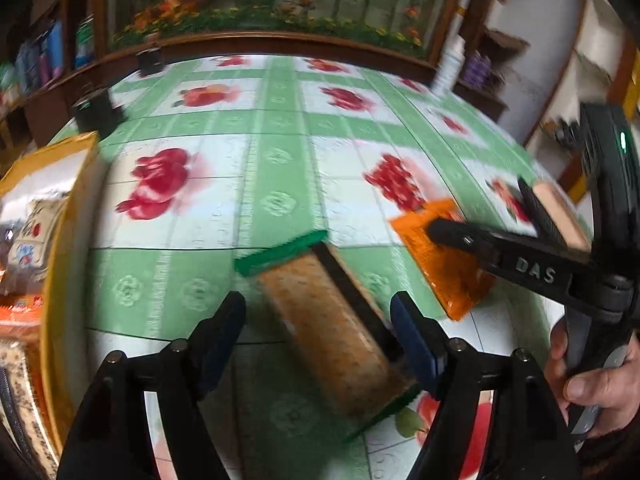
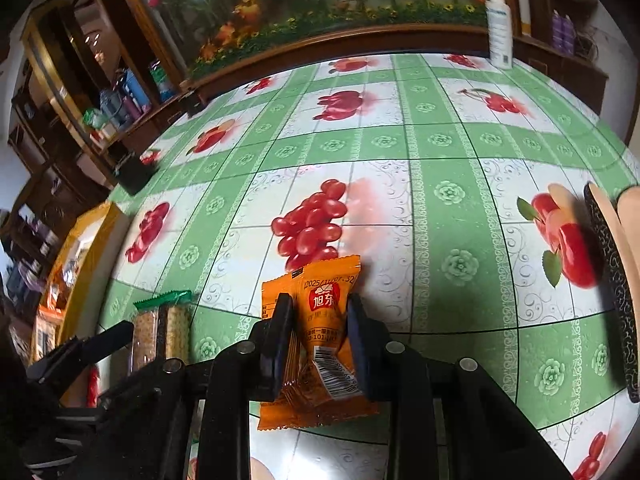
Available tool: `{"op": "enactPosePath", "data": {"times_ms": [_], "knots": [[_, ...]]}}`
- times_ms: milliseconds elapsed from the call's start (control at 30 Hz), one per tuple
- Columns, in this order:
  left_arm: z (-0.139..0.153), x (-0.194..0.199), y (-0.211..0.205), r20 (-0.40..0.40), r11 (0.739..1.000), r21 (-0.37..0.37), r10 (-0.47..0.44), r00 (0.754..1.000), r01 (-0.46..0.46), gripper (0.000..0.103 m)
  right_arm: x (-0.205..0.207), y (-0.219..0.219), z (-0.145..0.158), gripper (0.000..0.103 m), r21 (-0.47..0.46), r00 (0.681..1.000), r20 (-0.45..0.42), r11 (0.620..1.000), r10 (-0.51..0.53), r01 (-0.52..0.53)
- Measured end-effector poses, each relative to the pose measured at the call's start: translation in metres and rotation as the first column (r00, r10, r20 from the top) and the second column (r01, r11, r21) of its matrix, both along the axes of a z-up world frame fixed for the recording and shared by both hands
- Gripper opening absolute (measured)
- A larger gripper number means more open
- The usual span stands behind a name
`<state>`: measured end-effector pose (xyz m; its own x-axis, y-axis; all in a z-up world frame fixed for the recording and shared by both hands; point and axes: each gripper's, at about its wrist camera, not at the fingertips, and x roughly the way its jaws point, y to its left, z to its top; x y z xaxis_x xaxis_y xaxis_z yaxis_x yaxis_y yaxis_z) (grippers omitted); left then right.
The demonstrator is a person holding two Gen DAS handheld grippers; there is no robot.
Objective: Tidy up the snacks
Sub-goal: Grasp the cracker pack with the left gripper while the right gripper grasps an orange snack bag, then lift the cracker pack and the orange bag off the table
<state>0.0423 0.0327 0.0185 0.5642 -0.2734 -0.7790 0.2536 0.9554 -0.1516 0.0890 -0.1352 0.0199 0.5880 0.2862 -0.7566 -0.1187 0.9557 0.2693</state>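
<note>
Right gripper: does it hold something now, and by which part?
The right gripper holds the orange foil snack packet, pinched across its middle, one pad on each long side. The left gripper stands open and holds nothing.

You are working in a lived-in home room. The table carries a green-and-white oilcloth printed with fruit. At its far edge stands a dark wooden cabinet with a framed flower scene. At far left, wooden shelves hold bottles and household clutter. A white spray bottle stands at far right.
</note>
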Motion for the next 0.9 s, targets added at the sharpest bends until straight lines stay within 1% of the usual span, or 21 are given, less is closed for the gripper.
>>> {"op": "enactPosePath", "data": {"times_ms": [67,100,133,167,200,233,333,433,633,800,900], "knots": [[-0.002,-0.001,-0.010,0.021,0.998,0.059,-0.016,1.000,0.015,0.074,-0.002,0.004,0.000,0.029,0.001,1.000,-0.003,1.000,0.022,-0.022],[-0.002,-0.002,-0.013,0.030,0.997,0.079,-0.021,0.999,0.019,0.074,-0.003,0.005,0.000,0.029,0.004,1.000,-0.004,1.000,0.029,-0.029],[-0.002,-0.002,-0.014,0.034,0.996,0.084,-0.021,0.999,0.019,0.074,-0.004,0.005,0.001,0.029,0.005,0.999,-0.003,0.999,0.032,-0.032],[-0.003,-0.001,-0.012,0.033,0.997,0.078,-0.015,0.999,0.013,0.071,-0.005,0.006,0.001,0.029,0.006,0.999,-0.002,0.999,0.034,-0.034],[-0.002,0.000,-0.010,0.038,0.997,0.078,-0.001,0.999,-0.002,0.061,-0.005,0.006,0.001,0.029,0.006,0.999,-0.002,0.999,0.038,-0.038],[-0.002,0.001,-0.006,0.046,0.996,0.084,0.018,0.999,-0.022,0.055,-0.005,0.007,0.001,0.029,0.006,0.999,-0.002,0.999,0.038,-0.038],[-0.001,0.004,0.004,0.044,0.996,0.066,0.053,0.998,-0.056,0.048,-0.006,0.007,0.001,0.029,0.008,0.999,-0.002,0.999,0.039,-0.039],[-0.001,0.005,0.008,0.042,0.997,0.051,0.063,0.997,-0.065,0.048,-0.007,0.007,0.003,0.029,0.010,0.999,0.007,0.999,0.041,-0.041],[0.002,0.004,0.011,0.059,0.996,0.050,0.066,0.996,-0.069,0.047,-0.011,0.008,0.011,0.029,0.021,0.998,0.041,0.998,0.050,-0.051],[0.003,0.003,0.010,0.058,0.996,0.057,0.069,0.996,-0.072,0.047,-0.009,0.012,0.007,0.029,-0.021,0.998,0.029,0.998,0.061,-0.060],[0.000,0.003,0.009,0.051,0.994,0.073,0.071,0.996,-0.075,0.047,-0.011,0.020,0.008,0.029,-0.091,0.996,0.038,0.993,0.084,-0.080]]}}
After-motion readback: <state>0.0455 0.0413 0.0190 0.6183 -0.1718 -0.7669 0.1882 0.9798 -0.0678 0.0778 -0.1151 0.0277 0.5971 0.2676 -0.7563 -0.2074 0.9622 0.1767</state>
